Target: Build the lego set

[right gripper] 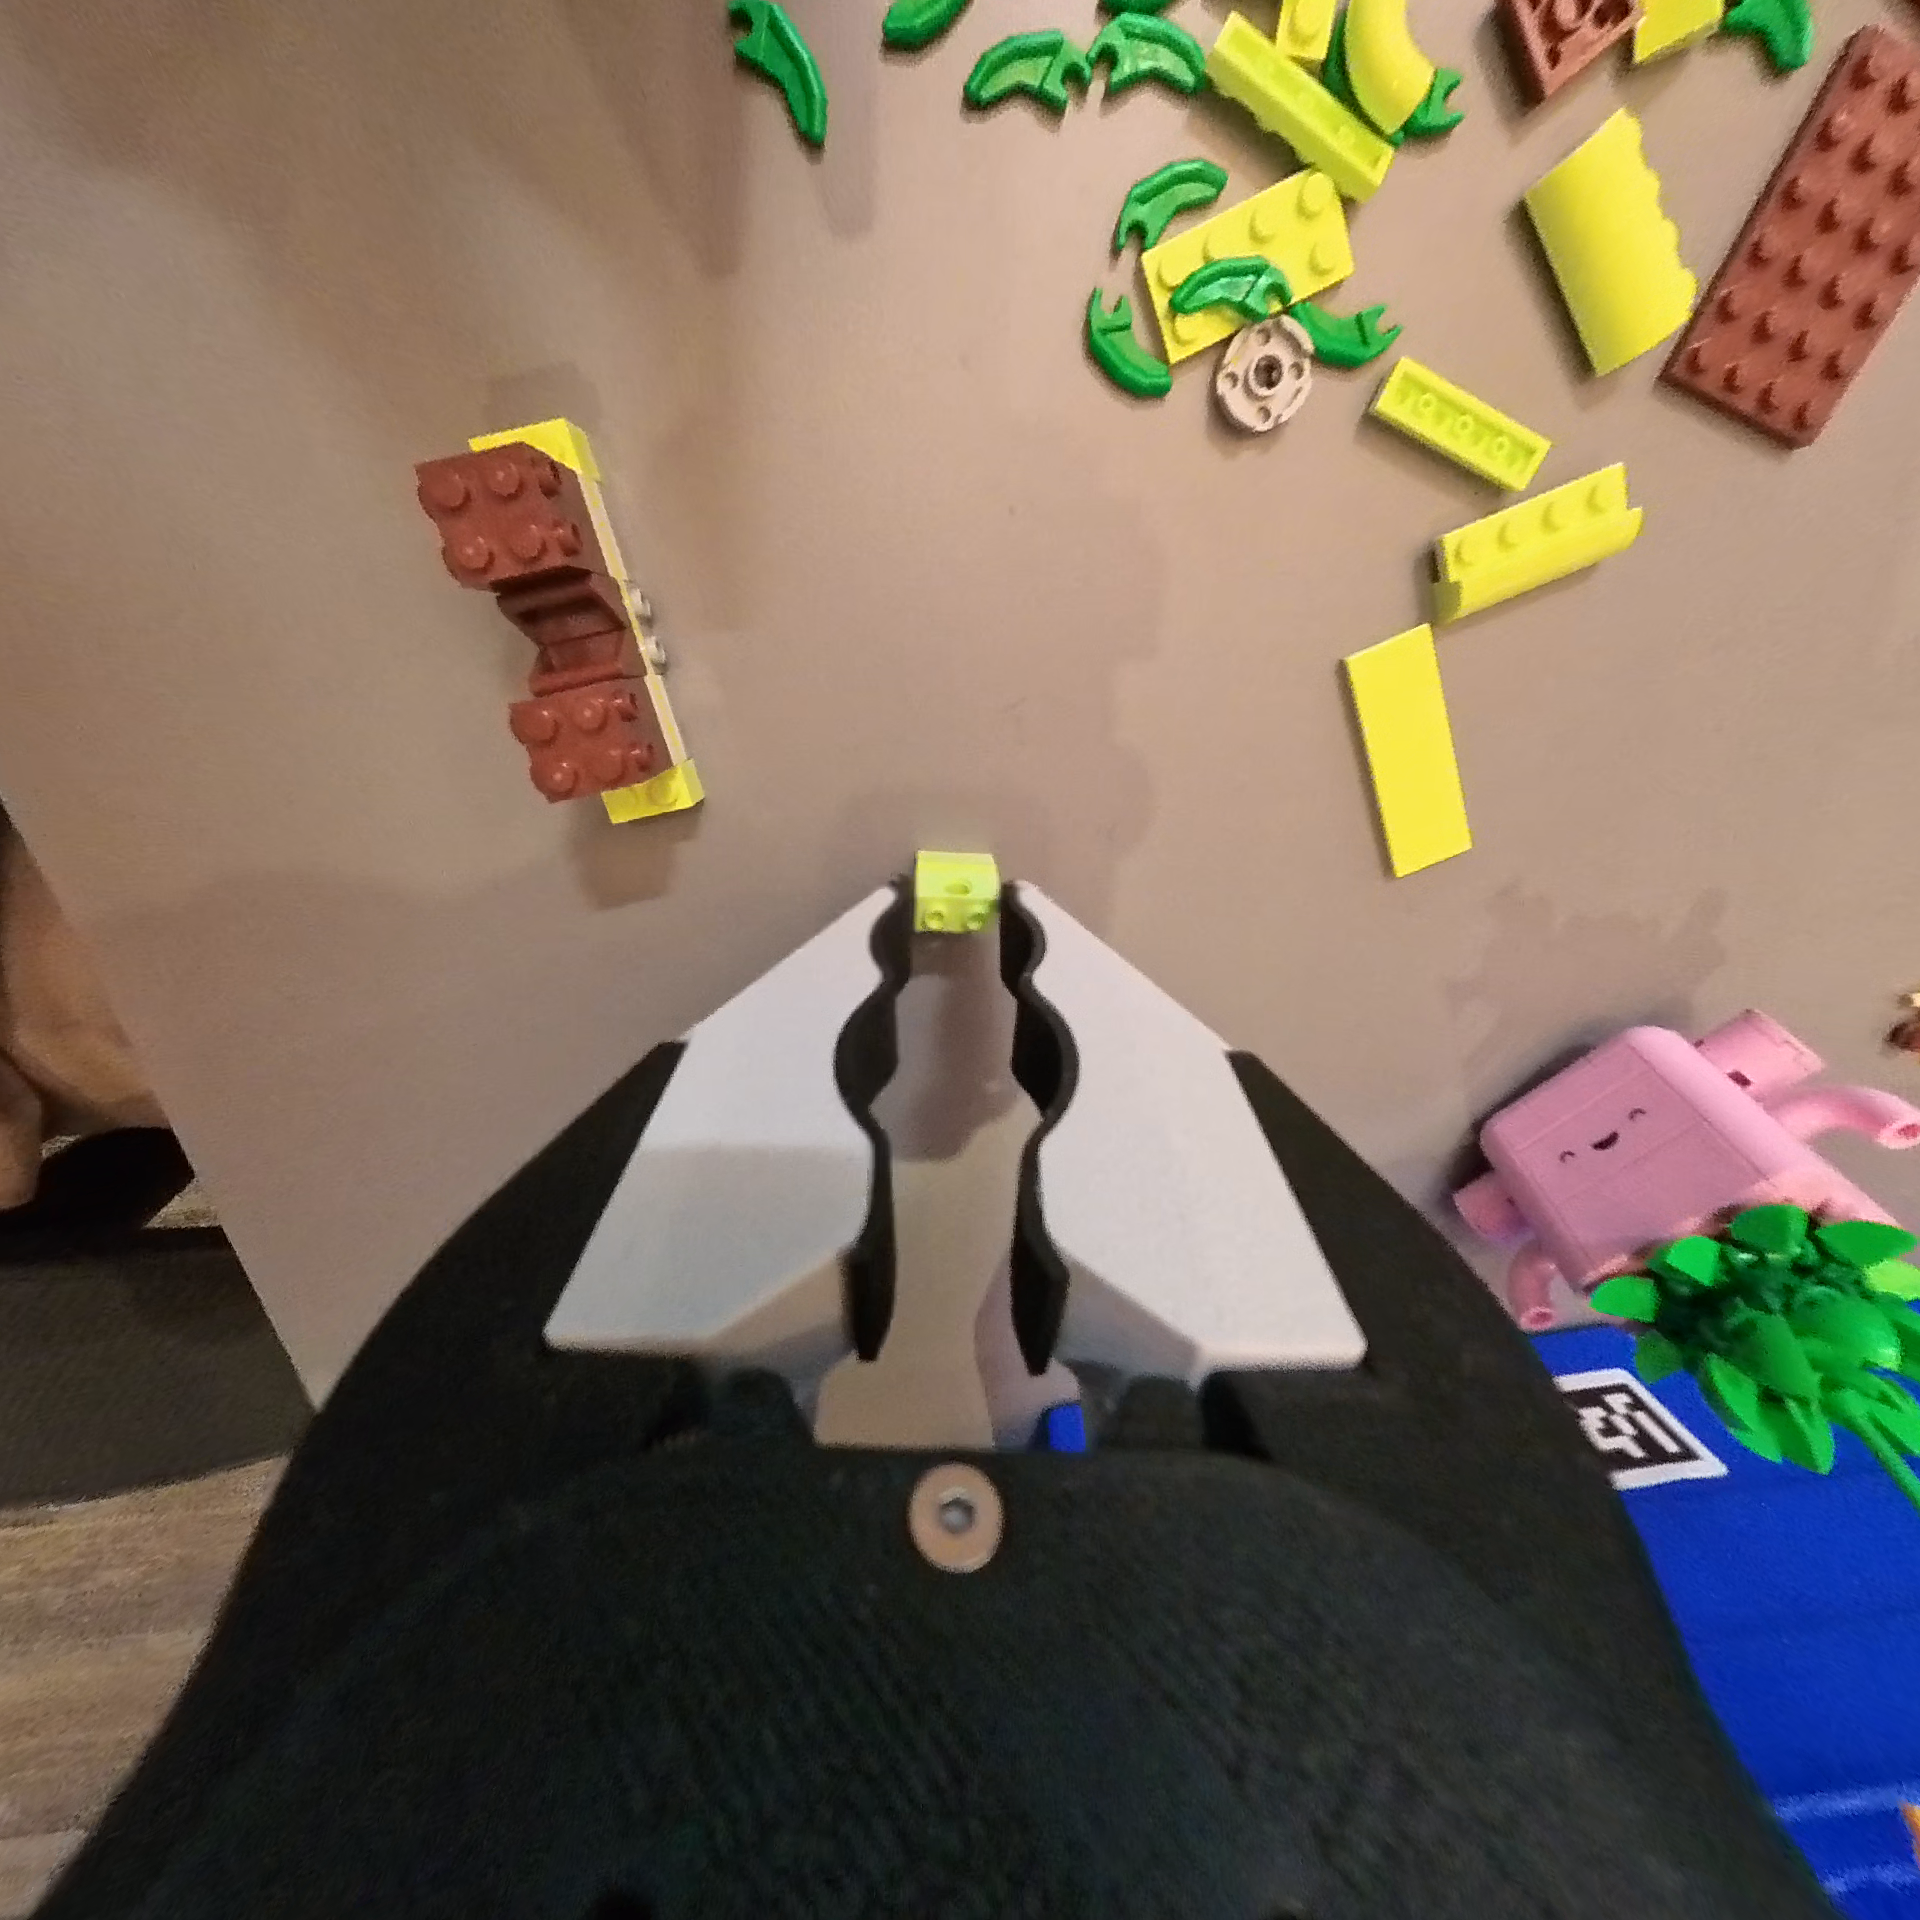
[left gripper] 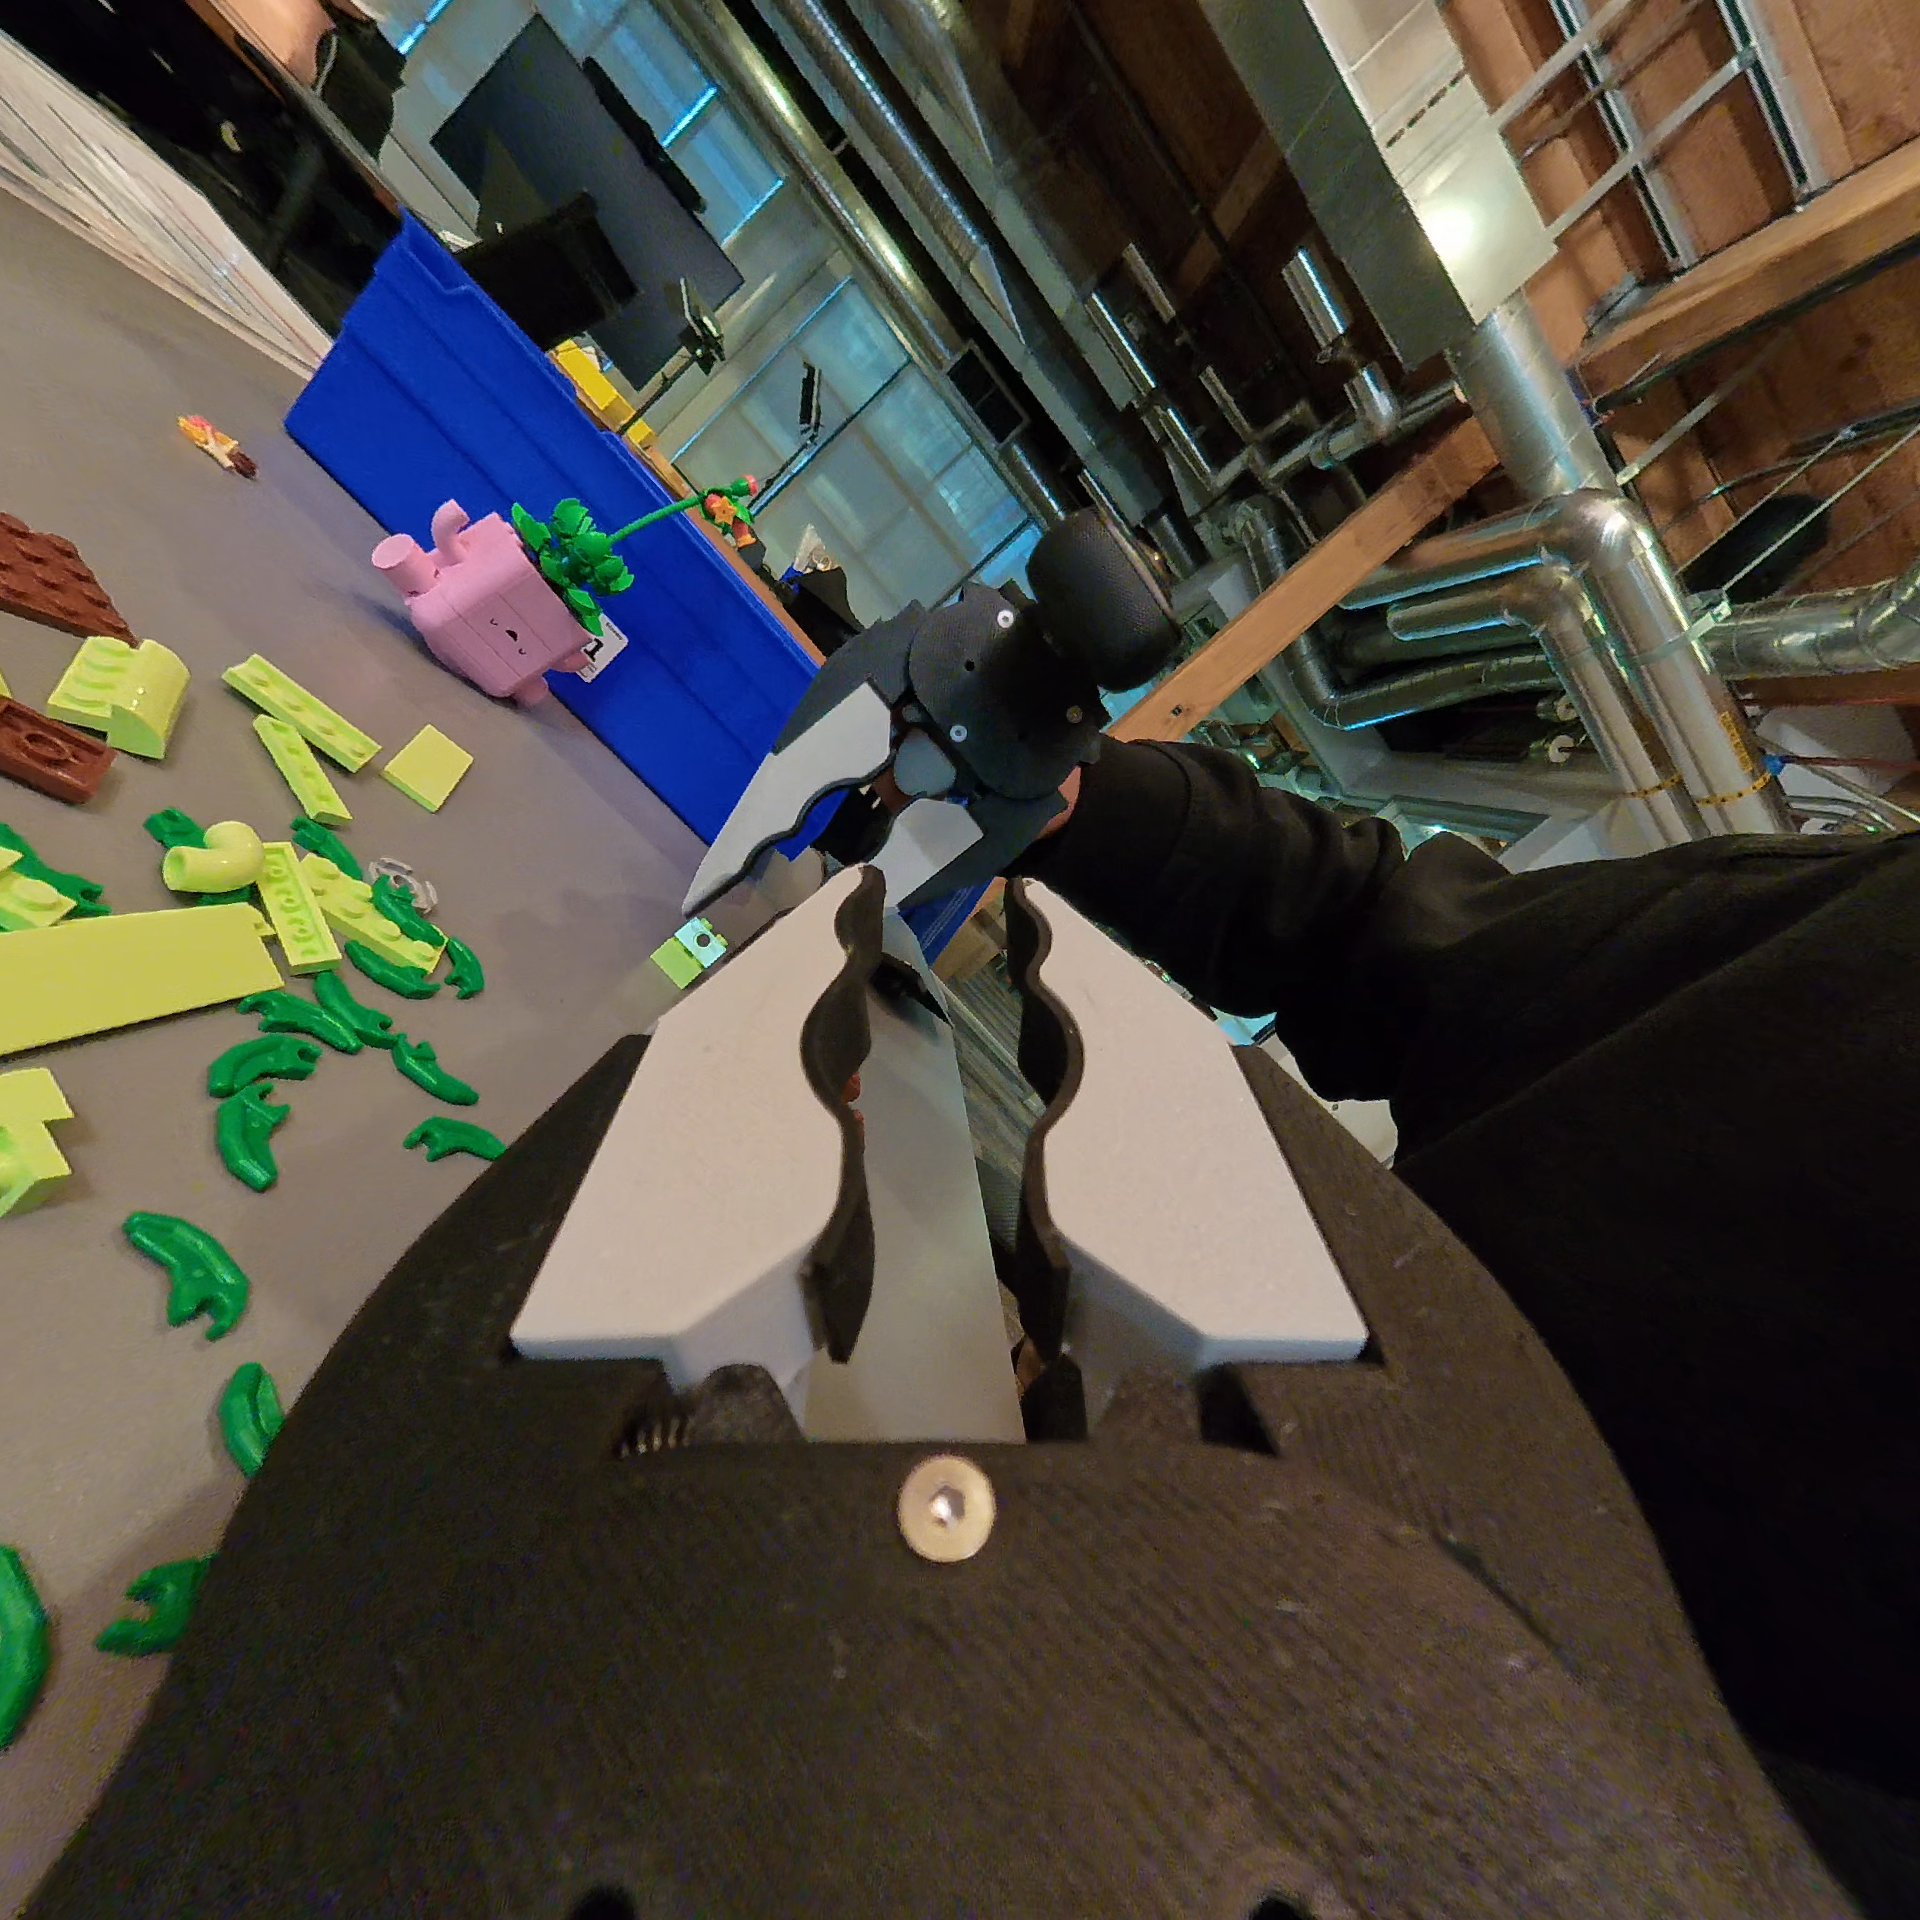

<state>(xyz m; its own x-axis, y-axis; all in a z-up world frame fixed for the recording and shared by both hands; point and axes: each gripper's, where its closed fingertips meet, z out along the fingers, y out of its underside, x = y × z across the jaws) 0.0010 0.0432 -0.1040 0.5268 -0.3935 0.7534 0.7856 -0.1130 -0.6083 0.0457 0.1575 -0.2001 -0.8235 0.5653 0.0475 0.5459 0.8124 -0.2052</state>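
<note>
Fingers (right gripper: 1132, 1049) of the right gripper (right gripper: 956, 902) are closed on a small lime brick (right gripper: 954, 891), pinched at the tips and held above the grey table (right gripper: 312, 260). In the left wrist view the same brick (left gripper: 688, 951) shows at the tips of the right gripper (left gripper: 717, 914), which a hand in a black sleeve (left gripper: 1299, 894) holds. Fingers of the left gripper (left gripper: 940, 883) stand apart with a gap between them and hold nothing; this gripper points toward the right gripper.

The brown-and-lime assembly (right gripper: 566, 623) lies on the table ahead and to the left of the held brick, well apart from it. Loose parts lie ahead and to the right: lime plates (right gripper: 1247, 260), a lime tile (right gripper: 1406, 750), green leaves (right gripper: 1029, 68), a brown plate (right gripper: 1803, 249) and a round grey piece (right gripper: 1265, 374). A pink figure (right gripper: 1621, 1153) with green foliage (right gripper: 1777, 1320) lies beside a blue bin (right gripper: 1714, 1621).
</note>
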